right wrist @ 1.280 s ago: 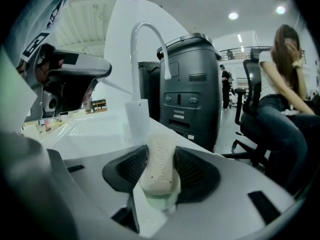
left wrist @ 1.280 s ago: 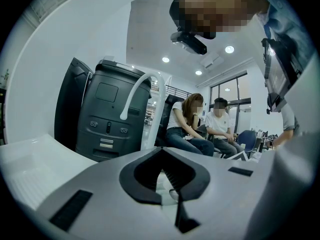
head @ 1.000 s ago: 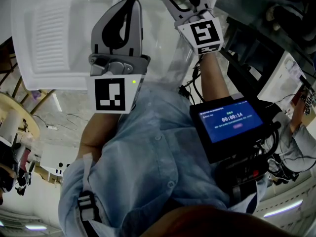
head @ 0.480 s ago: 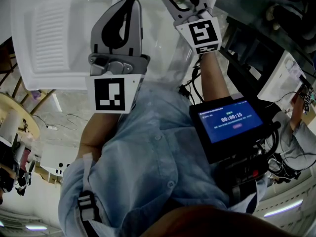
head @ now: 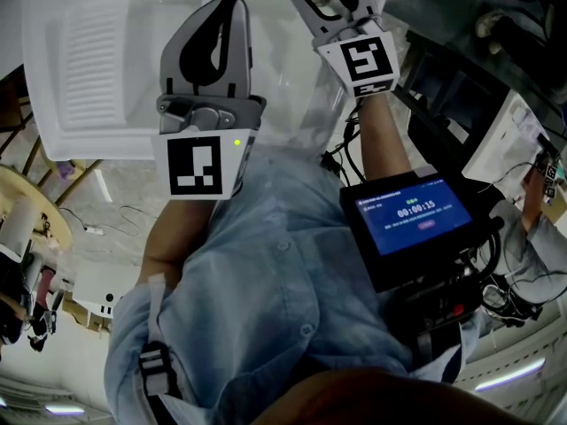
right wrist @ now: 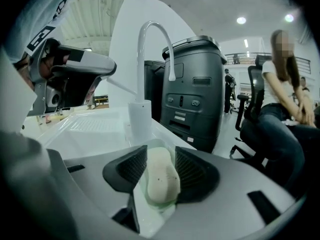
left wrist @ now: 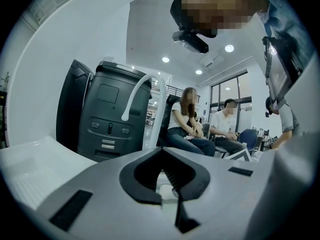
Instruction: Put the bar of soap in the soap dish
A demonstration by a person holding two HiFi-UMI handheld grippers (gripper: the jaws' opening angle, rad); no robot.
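White sink (right wrist: 85, 129) lies below. Left gripper (left wrist: 164, 176): jaws together, empty, idle off to one side. Right gripper (right wrist: 161, 156): clamped on bar of soap (right wrist: 161, 181), long axis along the jaws. Soap dish (right wrist: 159, 205) directly beneath the bar; contact unclear. Lower straight, release.

This looks like an open office or lab floor with a mock washroom set up in it. A white sink (head: 53, 140) with a curved tap (right wrist: 140, 64) stands beside a tall dark machine (right wrist: 192, 94). People (left wrist: 182, 121) sit on office chairs (right wrist: 250, 114) under round ceiling lights (left wrist: 229, 48), near tall windows (left wrist: 235, 89). A timer screen (head: 412, 215) is running.
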